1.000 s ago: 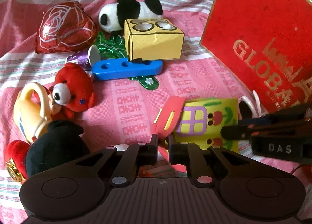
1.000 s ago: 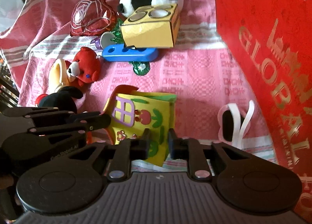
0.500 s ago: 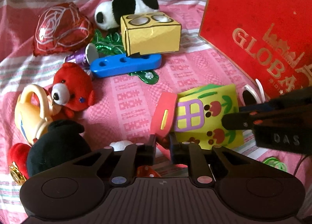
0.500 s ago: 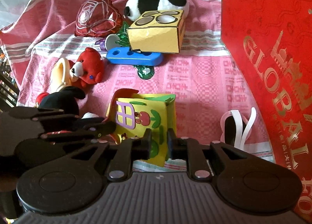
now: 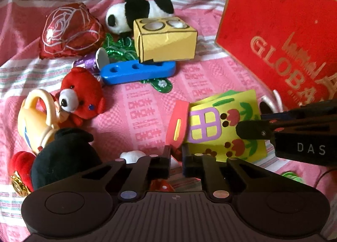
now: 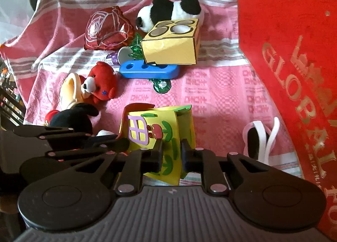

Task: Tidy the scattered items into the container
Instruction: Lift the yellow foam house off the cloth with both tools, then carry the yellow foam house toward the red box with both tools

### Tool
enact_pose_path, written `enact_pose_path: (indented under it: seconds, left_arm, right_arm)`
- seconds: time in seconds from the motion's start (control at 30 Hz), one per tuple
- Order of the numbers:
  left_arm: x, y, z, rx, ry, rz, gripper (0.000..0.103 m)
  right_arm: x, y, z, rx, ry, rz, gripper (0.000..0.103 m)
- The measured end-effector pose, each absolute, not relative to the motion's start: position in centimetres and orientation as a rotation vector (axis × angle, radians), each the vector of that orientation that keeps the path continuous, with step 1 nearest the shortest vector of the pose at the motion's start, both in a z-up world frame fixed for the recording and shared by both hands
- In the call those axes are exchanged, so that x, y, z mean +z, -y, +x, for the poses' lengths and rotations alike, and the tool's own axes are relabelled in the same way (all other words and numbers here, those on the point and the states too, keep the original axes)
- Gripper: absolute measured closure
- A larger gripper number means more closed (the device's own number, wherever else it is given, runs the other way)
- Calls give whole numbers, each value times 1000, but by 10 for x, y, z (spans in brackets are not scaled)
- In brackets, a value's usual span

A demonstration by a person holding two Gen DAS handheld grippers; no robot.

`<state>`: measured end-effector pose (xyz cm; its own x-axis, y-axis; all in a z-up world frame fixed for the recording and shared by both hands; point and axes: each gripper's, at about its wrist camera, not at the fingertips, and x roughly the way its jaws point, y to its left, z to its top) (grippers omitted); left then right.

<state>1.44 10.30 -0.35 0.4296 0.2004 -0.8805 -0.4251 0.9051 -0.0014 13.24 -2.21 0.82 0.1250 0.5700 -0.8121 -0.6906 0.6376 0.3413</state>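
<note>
Left tongs (image 5: 175, 157) clamped on foam house (image 5: 223, 128) roof; right tongs (image 6: 171, 153) closing on its wall, on pink bedspread (image 5: 147, 103)

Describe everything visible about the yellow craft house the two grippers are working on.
The yellow craft house looks like foam sheet: purple window, red tulips with green leaves, red roof flap. It sits tilted above the pink cloth, beside the red box. The left gripper is shut at its roof edge; the right gripper straddles its lower front panel, jaws closing on it.
</note>
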Motion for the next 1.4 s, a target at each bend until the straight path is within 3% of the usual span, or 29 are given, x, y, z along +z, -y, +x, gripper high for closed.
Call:
enact_pose_path:
  seconds: [0.5, 1.0, 1.4]
  left_arm:
    - [26, -82, 21, 398, -1020, -169, 100]
    - [104, -73, 20, 423, -813, -162, 100]
    - [129, -59, 33, 408, -757, -105, 100]
  right_arm:
    - [40, 35, 135, 910, -1069, -125, 83]
    - [115, 51, 140, 971, -865, -101, 82]
    - [142, 65, 147, 954, -782, -94, 82]
